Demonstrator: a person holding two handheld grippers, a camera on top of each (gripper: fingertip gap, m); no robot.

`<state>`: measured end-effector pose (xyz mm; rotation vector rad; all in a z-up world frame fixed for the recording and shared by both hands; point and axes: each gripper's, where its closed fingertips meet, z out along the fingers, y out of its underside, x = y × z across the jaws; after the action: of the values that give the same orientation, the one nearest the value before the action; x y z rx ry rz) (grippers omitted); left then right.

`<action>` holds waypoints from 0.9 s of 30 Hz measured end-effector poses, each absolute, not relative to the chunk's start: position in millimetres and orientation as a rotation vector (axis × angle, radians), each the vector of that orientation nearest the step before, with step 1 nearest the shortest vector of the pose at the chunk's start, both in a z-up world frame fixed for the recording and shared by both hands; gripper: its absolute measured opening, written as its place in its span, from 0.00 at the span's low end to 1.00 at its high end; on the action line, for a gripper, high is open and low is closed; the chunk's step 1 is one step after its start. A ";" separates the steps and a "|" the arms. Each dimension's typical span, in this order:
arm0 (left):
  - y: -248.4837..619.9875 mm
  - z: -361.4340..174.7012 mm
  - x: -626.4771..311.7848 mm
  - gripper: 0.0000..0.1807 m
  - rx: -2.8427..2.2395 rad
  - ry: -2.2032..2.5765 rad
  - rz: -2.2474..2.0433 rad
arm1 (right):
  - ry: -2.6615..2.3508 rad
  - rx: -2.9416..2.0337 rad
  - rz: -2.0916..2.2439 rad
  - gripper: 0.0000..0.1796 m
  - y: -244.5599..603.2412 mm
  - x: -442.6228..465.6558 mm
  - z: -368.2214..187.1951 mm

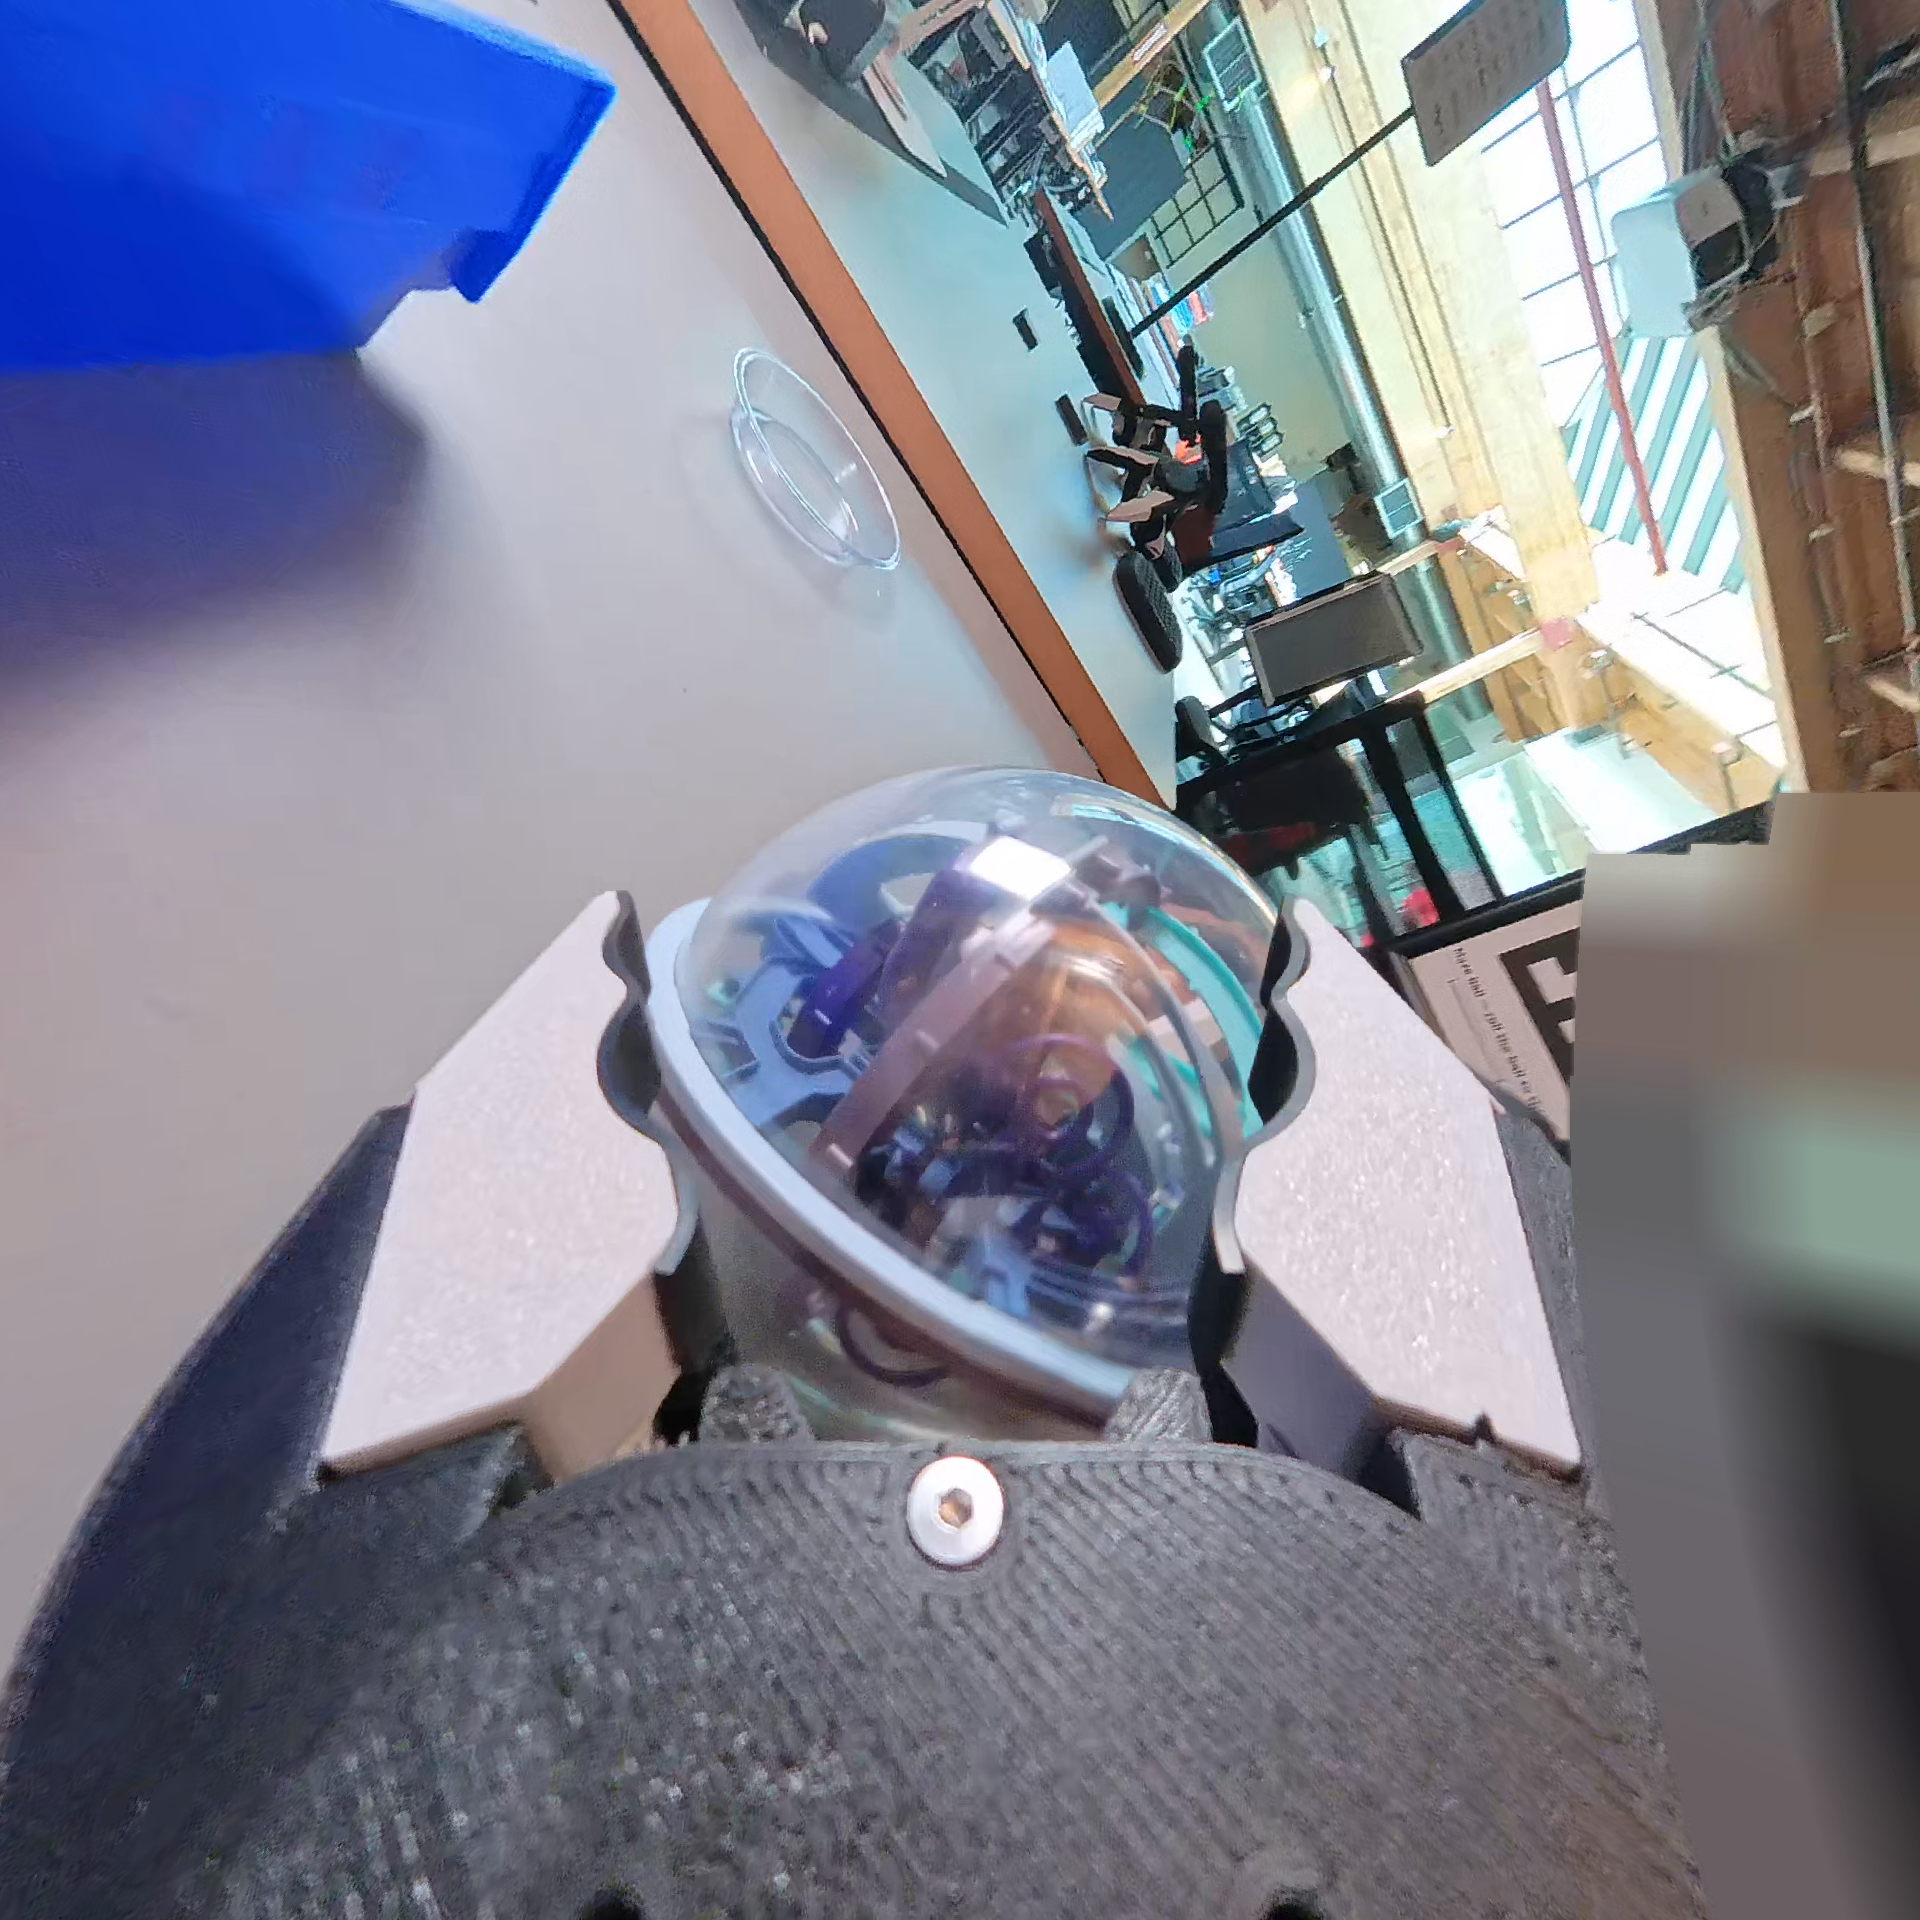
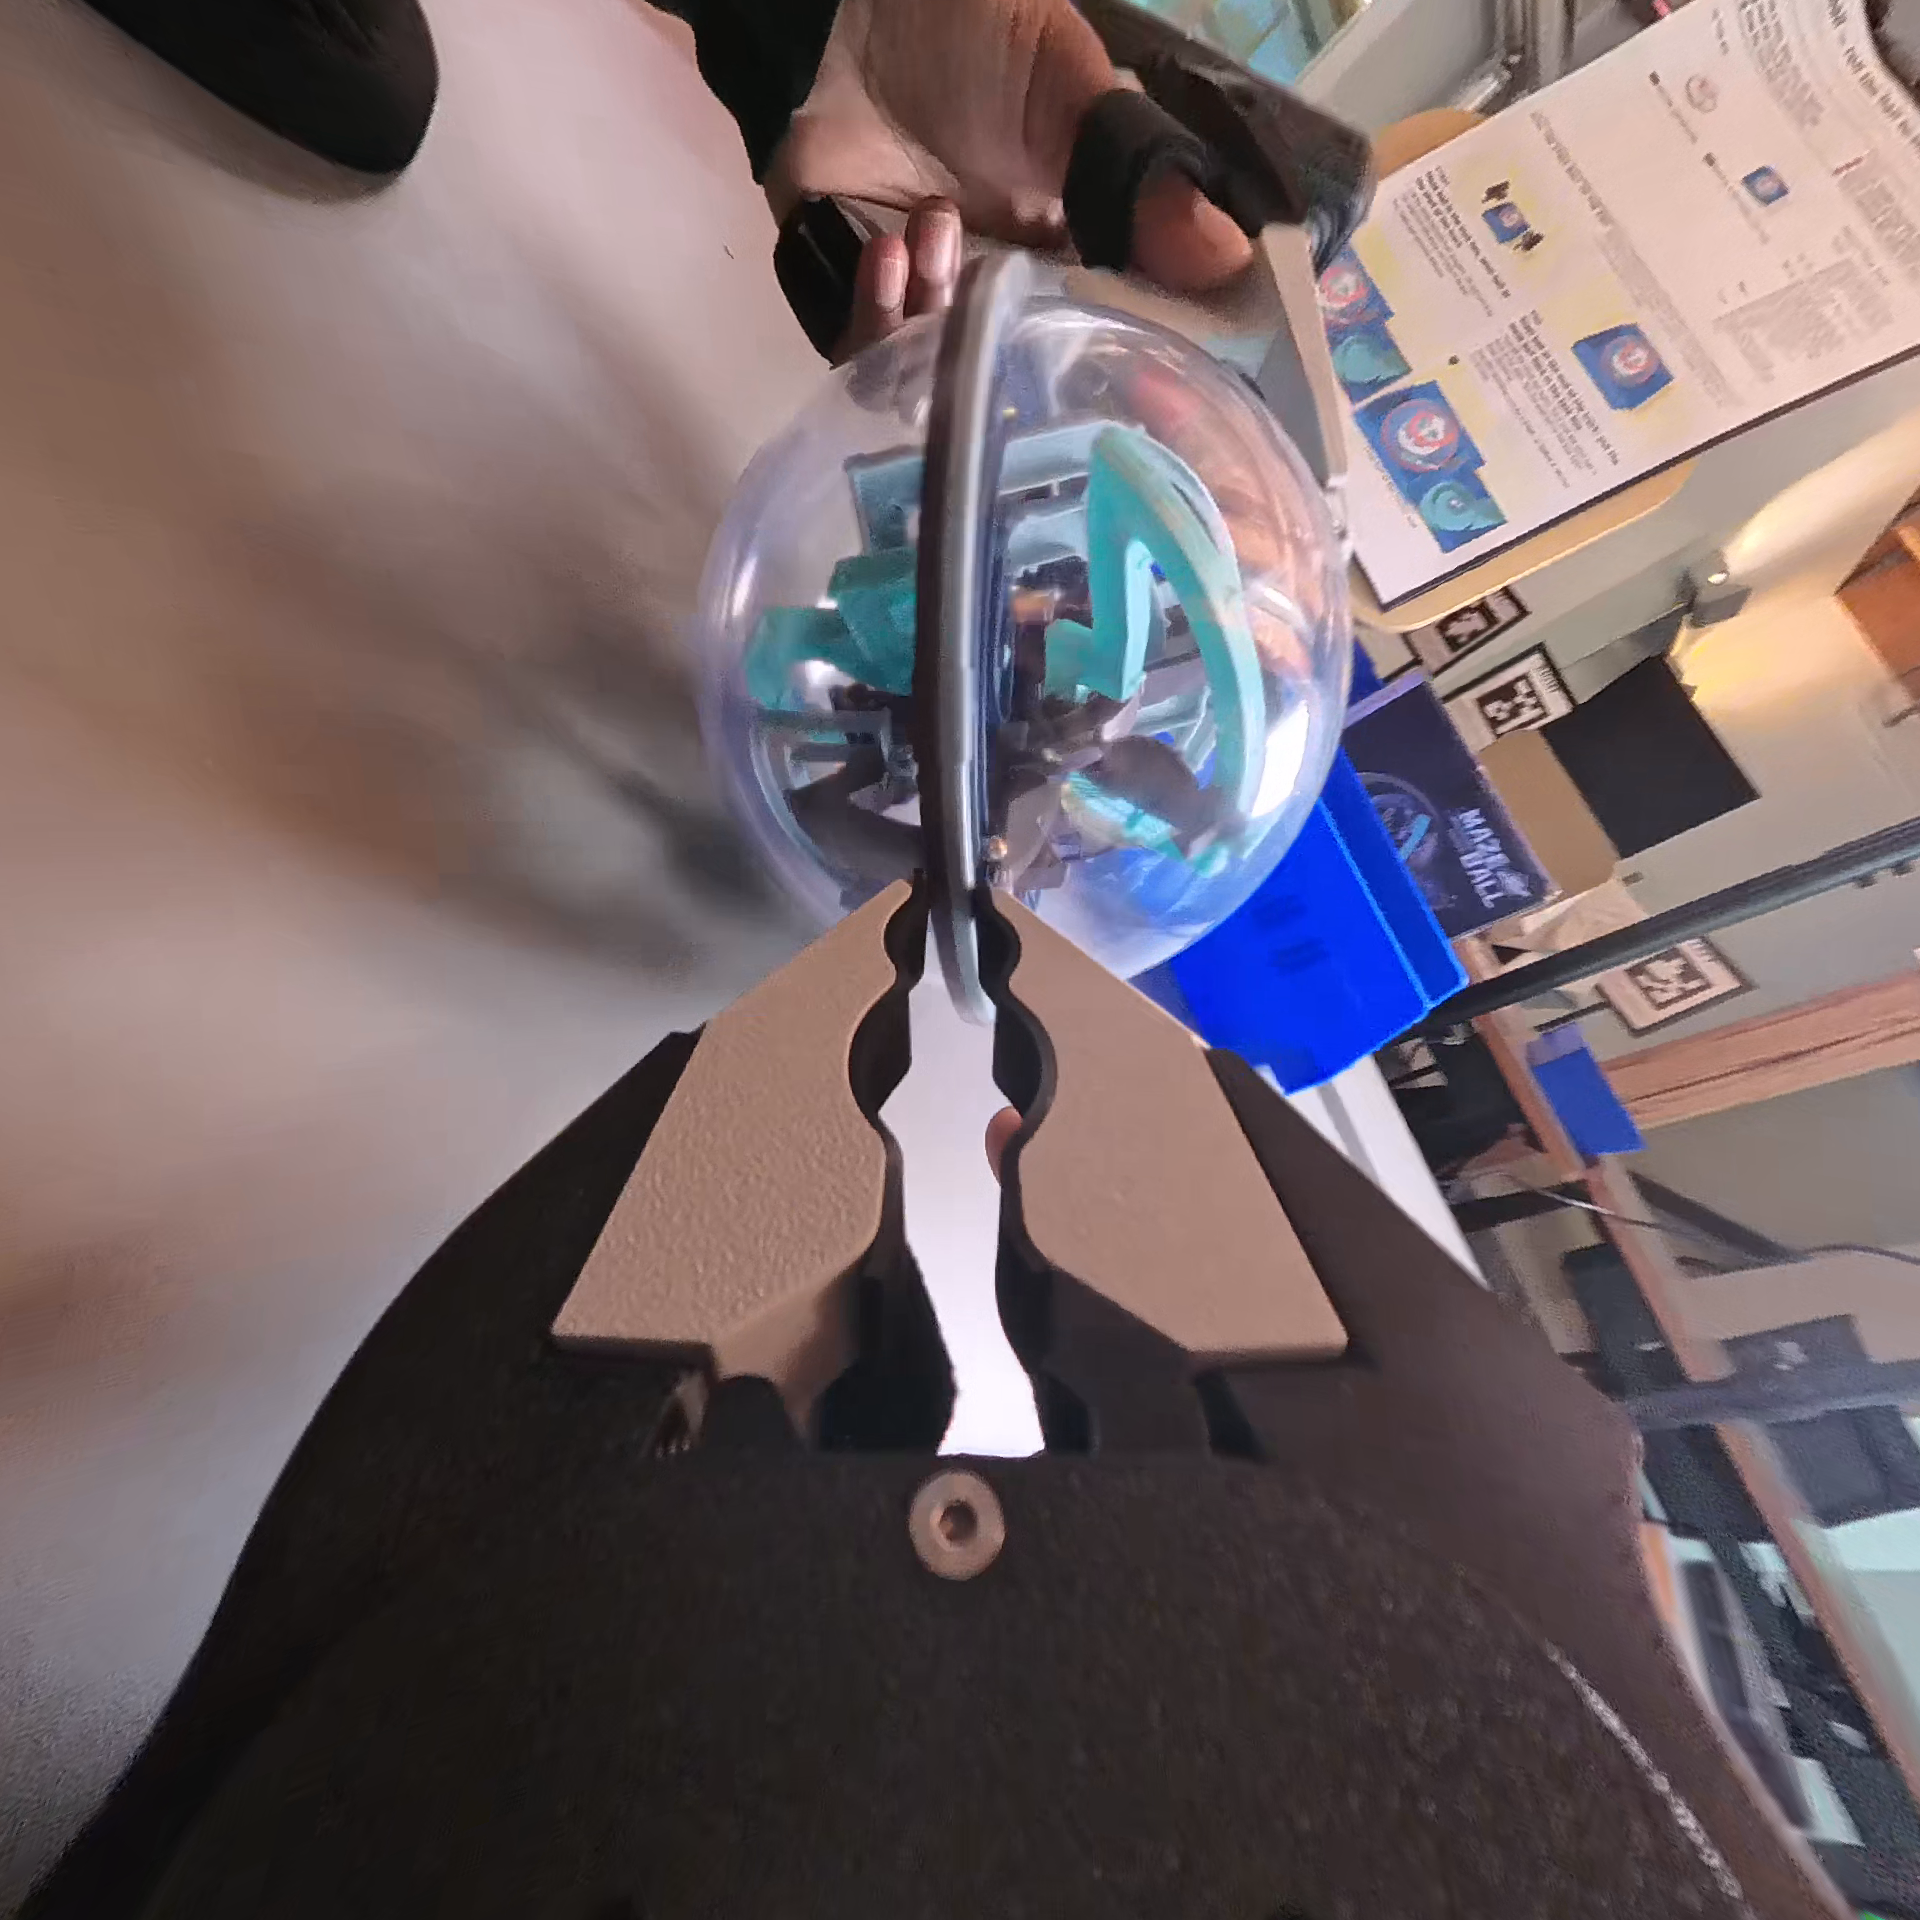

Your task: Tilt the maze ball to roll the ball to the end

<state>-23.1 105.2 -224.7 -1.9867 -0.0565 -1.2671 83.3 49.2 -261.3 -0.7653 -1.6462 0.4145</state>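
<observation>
The maze ball [image 1: 966, 1091] is a clear plastic sphere with a grey equator rim and blue, purple and teal tracks inside. My left gripper [image 1: 956, 935] is shut on it, one grey finger on each side, and holds it above the table. In the right wrist view the maze ball [image 2: 1122, 582] hangs in the air with its rim standing on edge. My right gripper [image 2: 951, 920] is shut on the lower edge of that rim. A person's hand [image 2: 987, 125] holds the left gripper at the far side of the ball. I cannot make out the small ball inside.
A blue bin [image 1: 208, 177] stands at the upper left on the pale table [image 1: 364, 831]. A clear shallow dish [image 1: 810, 462] lies near the table's wooden edge [image 1: 935, 468]. A blue box [image 2: 1330, 966] and a printed sheet [image 2: 1662, 260] are behind the ball.
</observation>
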 end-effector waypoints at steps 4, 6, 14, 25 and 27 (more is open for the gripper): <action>96.2 -207.1 -24.7 0.68 -1.873 0.038 -1.265 | -1.657 -0.826 0.513 0.03 47.9 83.2 -263.6; 88.3 -197.7 -26.9 0.69 -1.815 0.084 -1.259 | -1.658 -0.843 0.547 0.03 46.7 82.6 -262.9; 43.7 -174.7 -38.5 0.74 -1.681 0.264 -0.963 | -1.669 -0.969 0.673 0.03 37.6 78.4 -265.6; 35.9 -203.5 -4.7 0.78 -1.833 0.489 -0.654 | -1.648 -1.187 0.890 0.04 13.7 66.2 -262.4; 41.0 -208.1 -5.6 0.78 -1.871 0.517 -0.619 | -1.651 -1.207 0.914 0.04 8.9 64.1 -261.8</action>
<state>-5.6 41.0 -208.1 -1.8714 0.5172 -0.6187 64.1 8.9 -261.8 -1.2069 -1.6509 0.9143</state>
